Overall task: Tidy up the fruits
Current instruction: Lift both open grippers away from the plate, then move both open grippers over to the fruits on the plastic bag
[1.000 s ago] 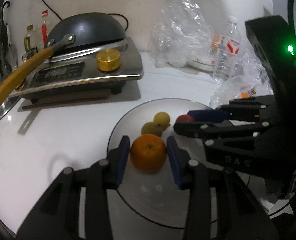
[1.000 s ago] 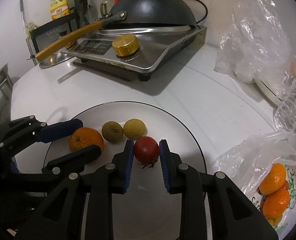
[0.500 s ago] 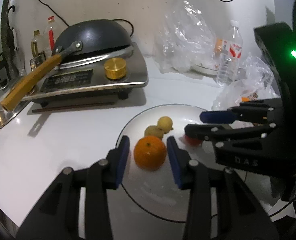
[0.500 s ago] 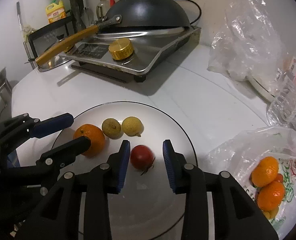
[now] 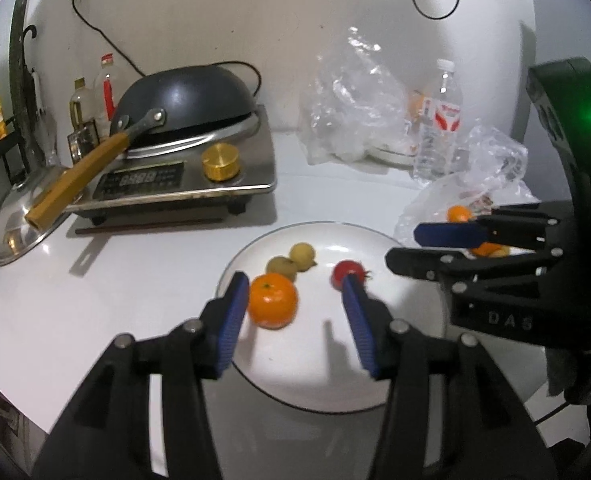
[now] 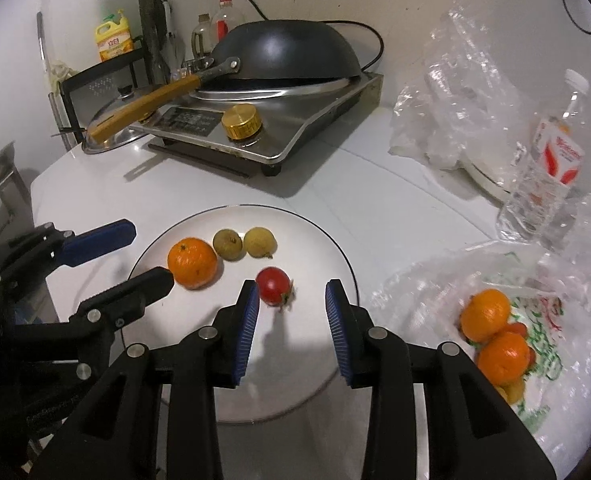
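Both grippers hover over the white plate (image 6: 335,248) on the bench, jaws apart and holding nothing. Plate carries an orange (image 6: 192,263), two small yellow-green fruits (image 6: 227,243) and a red fruit (image 6: 272,285). Remaining fruit sits in the plastic bag (image 6: 535,320), lying to the right of the right gripper (image 6: 291,320) and nearer it than the left gripper (image 5: 295,320). Judgement: next pick falls to the right side, reaching rightward into the bag.
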A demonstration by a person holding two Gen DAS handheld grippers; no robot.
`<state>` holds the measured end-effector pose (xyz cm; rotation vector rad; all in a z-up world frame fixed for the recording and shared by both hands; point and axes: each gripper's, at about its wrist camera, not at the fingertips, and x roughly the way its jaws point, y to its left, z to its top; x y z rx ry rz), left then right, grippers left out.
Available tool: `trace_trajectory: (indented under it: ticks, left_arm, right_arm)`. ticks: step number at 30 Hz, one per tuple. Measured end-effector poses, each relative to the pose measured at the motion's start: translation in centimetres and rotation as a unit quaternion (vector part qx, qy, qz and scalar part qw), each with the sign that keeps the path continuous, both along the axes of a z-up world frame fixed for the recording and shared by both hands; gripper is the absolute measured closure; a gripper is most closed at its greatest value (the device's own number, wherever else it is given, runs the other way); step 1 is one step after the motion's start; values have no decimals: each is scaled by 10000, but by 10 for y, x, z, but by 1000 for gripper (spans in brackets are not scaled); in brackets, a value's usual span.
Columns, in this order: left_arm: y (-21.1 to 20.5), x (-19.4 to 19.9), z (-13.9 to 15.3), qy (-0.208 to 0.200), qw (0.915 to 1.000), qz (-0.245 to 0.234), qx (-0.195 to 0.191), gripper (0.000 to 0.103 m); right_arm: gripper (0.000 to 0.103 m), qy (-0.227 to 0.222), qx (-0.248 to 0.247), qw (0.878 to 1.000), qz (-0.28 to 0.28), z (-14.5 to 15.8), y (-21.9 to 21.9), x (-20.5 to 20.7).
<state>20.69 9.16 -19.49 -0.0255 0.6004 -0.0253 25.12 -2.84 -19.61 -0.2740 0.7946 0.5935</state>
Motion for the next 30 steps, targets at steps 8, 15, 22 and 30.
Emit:
trace_trajectory:
  ticks: [8, 15, 22, 30]
  left_arm:
    - [-26, -20, 10, -126, 9998, -139, 33, 53]
    - [-48, -35, 19, -220, 9994, -265, 69, 53]
    - [-65, -46, 32, -384, 9987, -322, 51, 53]
    - [-90, -49, 36, -368, 9983, -450, 105, 53]
  right_arm:
    - [66, -192, 38, 9997, -146, 15, -27, -25]
    - [66, -303, 108, 9991, -287, 25, -50, -44]
    - [66, -358, 164, 9983, -421, 28, -71, -55]
    - [66, -406, 268, 9972, -564, 32, -99, -61]
